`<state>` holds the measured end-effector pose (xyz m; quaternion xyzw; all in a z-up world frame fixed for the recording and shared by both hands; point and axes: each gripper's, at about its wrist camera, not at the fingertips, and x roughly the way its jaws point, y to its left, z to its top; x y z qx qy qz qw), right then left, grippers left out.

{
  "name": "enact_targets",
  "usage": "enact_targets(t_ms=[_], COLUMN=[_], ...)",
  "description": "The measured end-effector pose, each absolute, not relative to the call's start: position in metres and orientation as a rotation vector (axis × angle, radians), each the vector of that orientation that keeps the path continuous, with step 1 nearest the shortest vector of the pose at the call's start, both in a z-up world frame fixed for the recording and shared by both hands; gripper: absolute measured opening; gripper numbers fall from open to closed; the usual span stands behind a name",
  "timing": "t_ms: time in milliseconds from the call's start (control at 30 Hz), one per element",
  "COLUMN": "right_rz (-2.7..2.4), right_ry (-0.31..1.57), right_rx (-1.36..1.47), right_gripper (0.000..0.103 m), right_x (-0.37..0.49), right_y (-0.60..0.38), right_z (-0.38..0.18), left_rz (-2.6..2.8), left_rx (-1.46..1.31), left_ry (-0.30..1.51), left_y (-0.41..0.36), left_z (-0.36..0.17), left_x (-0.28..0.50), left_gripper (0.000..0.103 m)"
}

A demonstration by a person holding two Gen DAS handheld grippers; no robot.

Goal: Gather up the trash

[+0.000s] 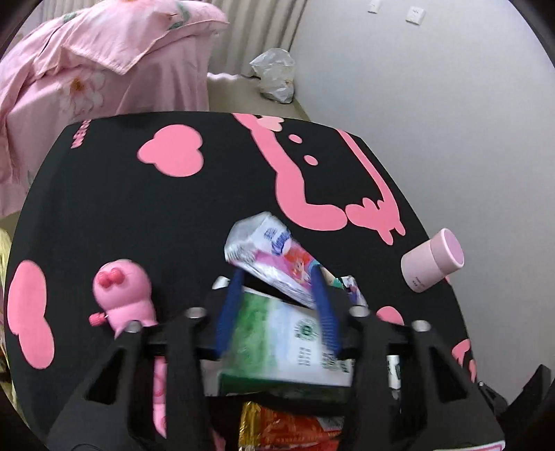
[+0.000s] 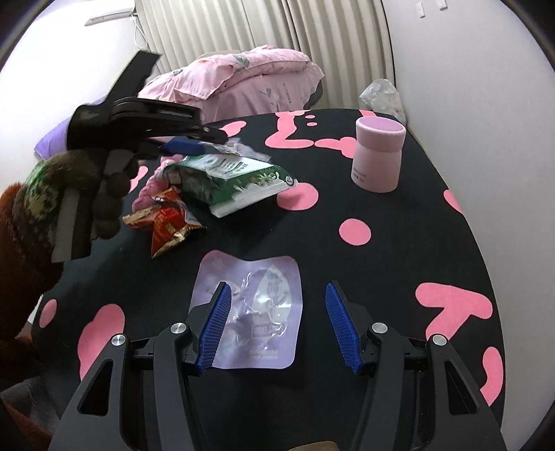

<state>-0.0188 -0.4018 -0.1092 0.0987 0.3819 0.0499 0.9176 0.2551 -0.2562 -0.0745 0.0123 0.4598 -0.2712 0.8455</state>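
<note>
Wrapper pile crowds table left; pink jar far right; middle open.

A home bedroom: pink bedding, curtains, black-and-pink table.

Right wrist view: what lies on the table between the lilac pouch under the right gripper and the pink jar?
Only bare tablecloth, black with pink shapes, lies between the lilac pouch and the pink jar in the right wrist view.

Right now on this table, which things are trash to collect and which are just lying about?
Trash:
green and white wrapper
red snack wrapper
lilac pouch
tissue packet

Lying about:
pink jar
pink toy
pink quilt
</note>
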Motion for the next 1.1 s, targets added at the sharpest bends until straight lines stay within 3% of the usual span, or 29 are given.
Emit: enact_targets(t_ms=[33, 133, 500, 700, 767, 800, 833, 867, 1100], right_rz=[0.103, 0.101, 0.082, 0.068, 0.064, 0.063, 0.061, 0.06, 0.08], right_ry=[0.785, 0.79, 0.807, 0.813, 0.815, 0.815, 0.816, 0.818, 0.888], right_rx=[0.201, 0.203, 0.191, 0.164, 0.157, 0.154, 0.152, 0.151, 0.132], right_gripper=[0.054, 0.054, 0.054, 0.054, 0.054, 0.054, 0.054, 0.054, 0.055], right_x=[-0.019, -0.02, -0.019, -0.018, -0.018, -0.018, -0.018, -0.018, -0.012], right_y=[-0.402, -0.401, -0.399, -0.396, -0.395, -0.394, -0.394, -0.394, -0.393], right_z=[-0.109, -0.111, -0.114, -0.115, -0.115, -0.115, -0.115, -0.115, -0.111], left_rz=[-0.583, -0.607, -0.655, -0.683, -0.696, -0.706, -0.715, -0.722, -0.633], left_rx=[0.031, 0.004, -0.025, -0.035, -0.025, -0.025, -0.03, -0.038, -0.018], left_ry=[0.974, 0.967, 0.857, 0.89, 0.893, 0.895, 0.897, 0.894, 0.837], left_y=[-0.257, -0.252, -0.208, -0.167, -0.156, -0.15, -0.145, -0.138, -0.118], left_z=[-0.076, -0.074, -0.025, -0.028, -0.033, -0.037, -0.04, -0.044, -0.056], left_x=[0.254, 0.248, 0.196, 0.179, 0.174, 0.171, 0.169, 0.166, 0.149], left_gripper=[0.012, 0.006, 0.005, 0.005, 0.008, 0.02, 0.04, 0.048, 0.064])
